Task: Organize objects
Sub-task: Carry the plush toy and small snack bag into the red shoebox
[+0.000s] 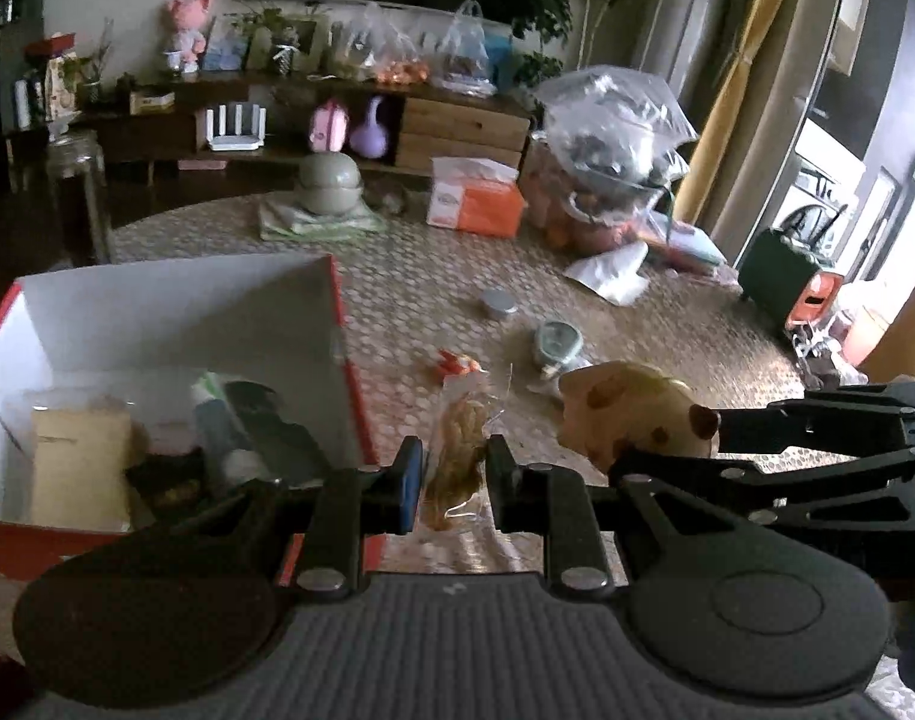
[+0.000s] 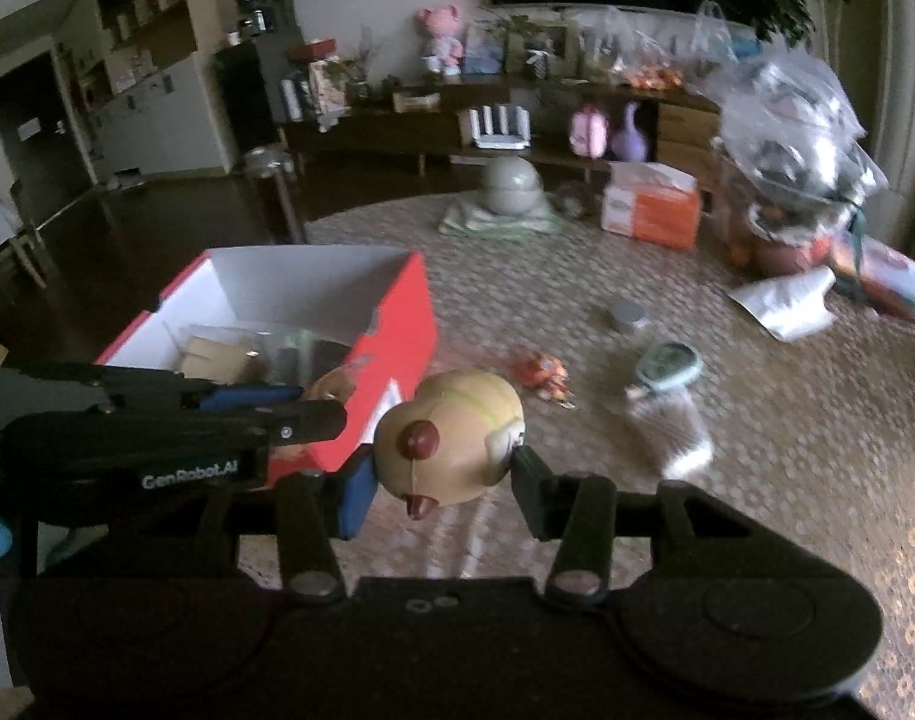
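While red cardboard box with white inside (image 1: 349, 360) partly filled: left hand-held gripper (image 1: 454, 480) clamps clear snack packet (image 1: 457, 456), right hand-held gripper (image 2: 442, 474) clamps beige round toy figure (image 2: 451, 438), both beside box; grey tin (image 1: 498, 303), red wrapper (image 1: 457, 365), oval case (image 1: 556, 342) left on counter (image 1: 667, 348).

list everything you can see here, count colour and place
box: 1, red outside, white inside, open, near left of table, several items inside
clear snack packet: 1, brownish contents, between left gripper's fingers
round toy figure: 1, cream with dark red knobs, between right gripper's fingers
small red wrapper: 1, on table right of box
grey round tin: 1, mid table
pale green oval item: 1, just nearer than the tin
tissue pack: 1, orange and white, far side of table
grey-green bowls: stacked upside down on a folded cloth, far side
clear plastic bag: 1, stuffed full, far right
patterned table: 1, beige
left gripper: 1, black, shut on packet
right gripper: 1, black, shut on toy
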Tool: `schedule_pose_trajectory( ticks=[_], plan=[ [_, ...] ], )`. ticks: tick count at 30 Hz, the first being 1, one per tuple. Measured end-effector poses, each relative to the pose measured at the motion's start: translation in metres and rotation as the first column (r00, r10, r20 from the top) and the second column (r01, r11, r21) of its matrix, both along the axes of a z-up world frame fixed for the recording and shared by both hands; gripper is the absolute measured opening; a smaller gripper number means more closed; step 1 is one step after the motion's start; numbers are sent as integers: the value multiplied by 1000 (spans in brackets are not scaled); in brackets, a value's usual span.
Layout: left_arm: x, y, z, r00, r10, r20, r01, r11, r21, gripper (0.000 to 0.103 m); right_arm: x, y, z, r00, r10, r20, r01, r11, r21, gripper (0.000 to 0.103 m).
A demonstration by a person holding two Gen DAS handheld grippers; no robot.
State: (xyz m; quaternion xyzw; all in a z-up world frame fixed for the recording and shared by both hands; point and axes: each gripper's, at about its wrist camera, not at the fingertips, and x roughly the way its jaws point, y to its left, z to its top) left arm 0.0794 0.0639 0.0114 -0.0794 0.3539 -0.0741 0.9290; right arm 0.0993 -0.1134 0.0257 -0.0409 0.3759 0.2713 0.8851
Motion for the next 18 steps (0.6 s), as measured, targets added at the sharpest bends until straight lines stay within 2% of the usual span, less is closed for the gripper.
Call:
schedule_pose_trajectory(
  ticks=[8,18],
  plan=[
    [-9,57,9,998,68,12,-68,998,-14,21,-2,55,12,997,66,50,-65,998,-19,48],
    [-15,120,9,988,156,9,-156,987,32,21,13,124,-2,991,136,3,-136,990,-29,48]
  ],
)
